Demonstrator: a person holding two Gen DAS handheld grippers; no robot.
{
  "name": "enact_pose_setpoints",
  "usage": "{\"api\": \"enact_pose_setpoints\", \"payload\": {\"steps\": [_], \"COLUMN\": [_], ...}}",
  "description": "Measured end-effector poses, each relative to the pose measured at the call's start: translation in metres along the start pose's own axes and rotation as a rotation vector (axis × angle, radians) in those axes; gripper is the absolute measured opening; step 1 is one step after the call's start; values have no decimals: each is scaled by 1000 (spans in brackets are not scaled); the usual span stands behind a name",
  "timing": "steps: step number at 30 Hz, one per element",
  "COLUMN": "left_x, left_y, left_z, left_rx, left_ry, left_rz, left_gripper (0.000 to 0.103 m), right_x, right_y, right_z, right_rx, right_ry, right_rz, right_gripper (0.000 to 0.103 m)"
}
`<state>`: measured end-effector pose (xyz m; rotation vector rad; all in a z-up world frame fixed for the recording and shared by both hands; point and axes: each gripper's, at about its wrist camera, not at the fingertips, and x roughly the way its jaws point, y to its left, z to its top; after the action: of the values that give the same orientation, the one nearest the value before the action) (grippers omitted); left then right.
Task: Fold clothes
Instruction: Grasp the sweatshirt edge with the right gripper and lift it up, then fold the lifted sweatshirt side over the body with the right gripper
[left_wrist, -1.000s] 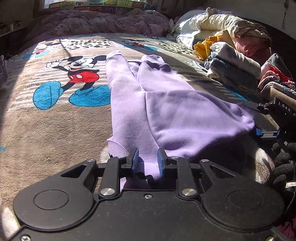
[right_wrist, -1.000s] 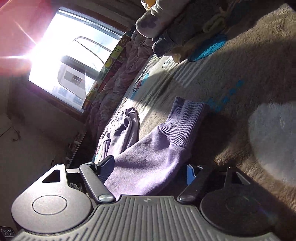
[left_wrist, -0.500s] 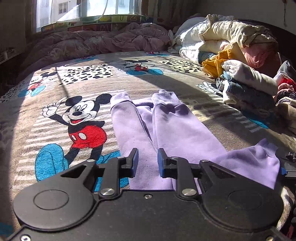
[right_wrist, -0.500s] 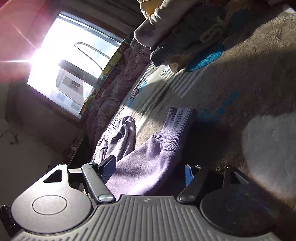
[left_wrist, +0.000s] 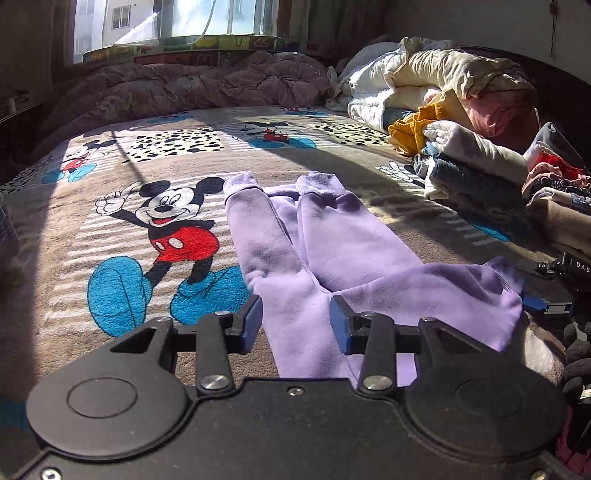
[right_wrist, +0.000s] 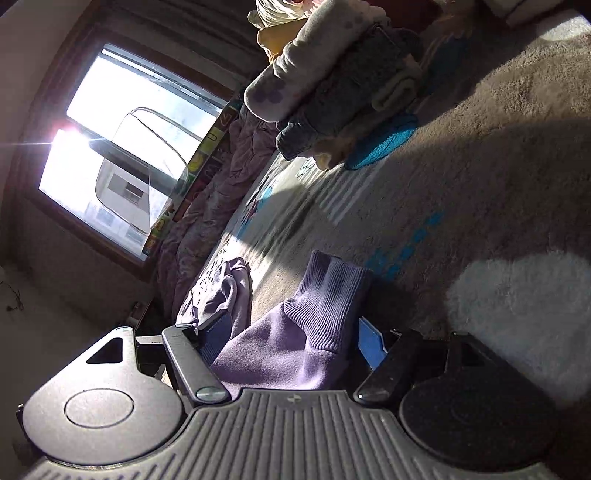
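Observation:
Lilac sweatpants (left_wrist: 295, 243) lie flat on the Mickey Mouse blanket (left_wrist: 159, 236), legs pointing away, the waistband end folded over to the right. My left gripper (left_wrist: 295, 325) is open and hovers over the near end of the pants, holding nothing. In the right wrist view my right gripper (right_wrist: 291, 332) is tilted on its side with its jaws wide apart around the ribbed waistband (right_wrist: 325, 295) of the pants (right_wrist: 273, 354); the fabric lies between the fingers without being pinched. The right gripper also shows at the right edge of the left wrist view (left_wrist: 554, 304).
A pile of folded and loose clothes (left_wrist: 472, 158) runs along the right side of the bed. A rumpled mauve quilt (left_wrist: 192, 85) lies at the far end under the window (right_wrist: 122, 155). The clothes pile (right_wrist: 332, 85) also shows in the right wrist view.
My left gripper has opened, let go of the pants' near end and risen, so the view looks further up the bed. The right gripper has kept its jaws apart around the waistband.

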<state>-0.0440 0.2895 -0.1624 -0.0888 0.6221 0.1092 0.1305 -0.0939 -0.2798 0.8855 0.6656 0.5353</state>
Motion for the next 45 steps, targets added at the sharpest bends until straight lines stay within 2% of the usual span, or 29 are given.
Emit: {"api": "enact_pose_setpoints", "payload": {"steps": [2, 4, 5, 7, 8, 9, 10, 11, 14, 15, 20, 26, 30, 34, 41, 45], "left_x": [-23, -37, -43, -49, -51, -51, -50, -48, -33, -27, -13, -9, -12, -12, -11, -10], "left_y": [-6, -17, -23, -32, -39, -45, -50, -55, -64, -66, -73, -71, -58, -48, -47, -37], "left_z": [-18, -32, -38, -46, -52, -55, -58, -60, -68, -71, -80, -86, -83, -82, -84, -84], "left_rx": [56, 141, 178, 229, 271, 307, 341, 365, 416, 429, 440, 399, 328, 258, 239, 180], "left_ry": [16, 28, 34, 38, 38, 39, 39, 35, 51, 65, 69, 46, 22, 23, 40, 42], "left_rz": [-10, -27, -39, -75, -101, -108, -111, -109, -103, -93, -91, -121, -177, -247, -287, -333], "left_gripper": [39, 39, 39, 38, 39, 44, 55, 58, 58, 55, 54, 53, 53, 61, 71, 75], "right_x": [1, 3, 4, 5, 5, 4, 3, 2, 3, 4, 19, 57, 91, 126, 184, 213], "right_y": [0, -1, -1, 1, 3, 6, 10, 16, 37, 44, 83, 132, 158, 181, 221, 245], "right_z": [0, 0, 0, 1, 2, 4, 6, 10, 22, 27, 45, 52, 51, 48, 28, 10], "right_rx": [10, 22, 26, 34, 36, 34, 29, 22, -3, -14, -71, -133, -136, -129, -164, -223], "right_ry": [1, 10, 15, 24, 27, 26, 23, 20, 15, 14, 18, 46, 65, 79, 121, 153], "right_rz": [-4, -4, -5, -3, 3, 7, 11, 15, 27, 30, 25, 22, 25, 27, 19, 19], "right_gripper": [68, 54, 50, 30, 23, 14, 13, 11, 10, 10, 9, 7, 6, 6, 6, 6]}}
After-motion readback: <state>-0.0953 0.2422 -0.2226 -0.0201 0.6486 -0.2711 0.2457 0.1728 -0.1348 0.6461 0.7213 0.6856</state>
